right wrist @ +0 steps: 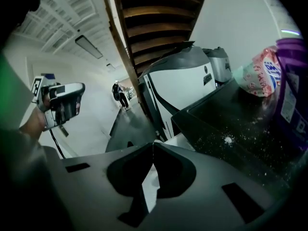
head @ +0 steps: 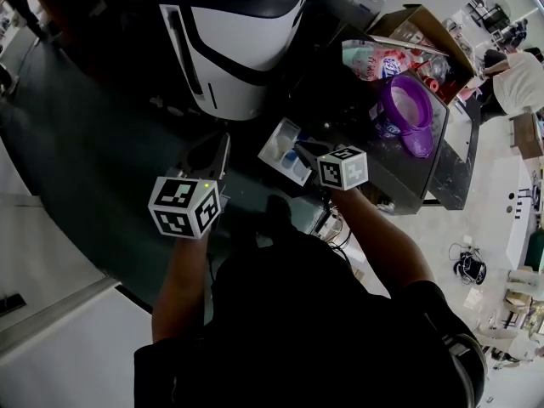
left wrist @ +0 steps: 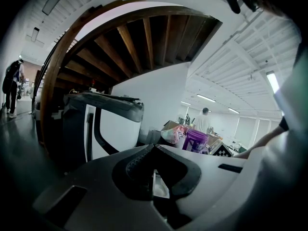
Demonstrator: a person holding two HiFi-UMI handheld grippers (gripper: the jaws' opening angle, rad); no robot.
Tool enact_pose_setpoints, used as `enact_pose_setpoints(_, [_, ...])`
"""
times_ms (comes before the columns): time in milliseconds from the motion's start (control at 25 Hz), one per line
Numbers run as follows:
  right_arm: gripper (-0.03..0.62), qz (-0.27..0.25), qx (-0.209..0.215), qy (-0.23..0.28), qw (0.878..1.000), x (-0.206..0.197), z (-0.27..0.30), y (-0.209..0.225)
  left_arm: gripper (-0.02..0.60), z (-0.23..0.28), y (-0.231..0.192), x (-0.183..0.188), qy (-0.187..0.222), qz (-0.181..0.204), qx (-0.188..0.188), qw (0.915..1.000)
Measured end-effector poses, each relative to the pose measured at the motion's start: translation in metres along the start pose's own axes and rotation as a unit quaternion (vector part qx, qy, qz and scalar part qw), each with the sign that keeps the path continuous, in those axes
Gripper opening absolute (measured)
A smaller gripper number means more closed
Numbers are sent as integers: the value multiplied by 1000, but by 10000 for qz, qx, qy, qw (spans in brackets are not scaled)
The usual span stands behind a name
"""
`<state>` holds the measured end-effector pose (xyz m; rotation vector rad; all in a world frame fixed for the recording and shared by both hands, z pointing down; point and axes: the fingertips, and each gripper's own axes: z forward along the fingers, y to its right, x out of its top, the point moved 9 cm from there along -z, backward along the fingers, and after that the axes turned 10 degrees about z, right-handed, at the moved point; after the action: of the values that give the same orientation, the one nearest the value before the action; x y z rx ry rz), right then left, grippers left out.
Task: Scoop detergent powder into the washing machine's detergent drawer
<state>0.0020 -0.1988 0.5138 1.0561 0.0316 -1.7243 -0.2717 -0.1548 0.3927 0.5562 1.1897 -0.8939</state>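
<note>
Right gripper (right wrist: 153, 146), jaws together, beside open drawer (head: 280, 143); purple tub (head: 421, 145) holds powder.

Print on the detergent bag (head: 382, 60) and the purple tub (head: 410, 102) is too blurred to read.

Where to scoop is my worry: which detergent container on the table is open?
The purple tub: open-mouthed, pale inside showing. The pink bag beside it shows no opening.

top: black, short sleeves | left cube (head: 184, 206), right cube (head: 342, 167): white, black squares
</note>
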Motion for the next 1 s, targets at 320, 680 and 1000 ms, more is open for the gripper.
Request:
enact_pose_setpoints(320, [18,-704,-243,-192,9970,3,12,-9,8,-7,-7,-4,26,-66,81,9999])
enact_pose_setpoints(680, [18,-1505,-526,-415,9863,5,18,-24,8,-10,-14,-8,29,-116,96,9999])
enact_pose_setpoints(1000, [18,-2183,-704,-566,9717,1,20,-37,8,-15,-17,-10,51,-128,67,9999])
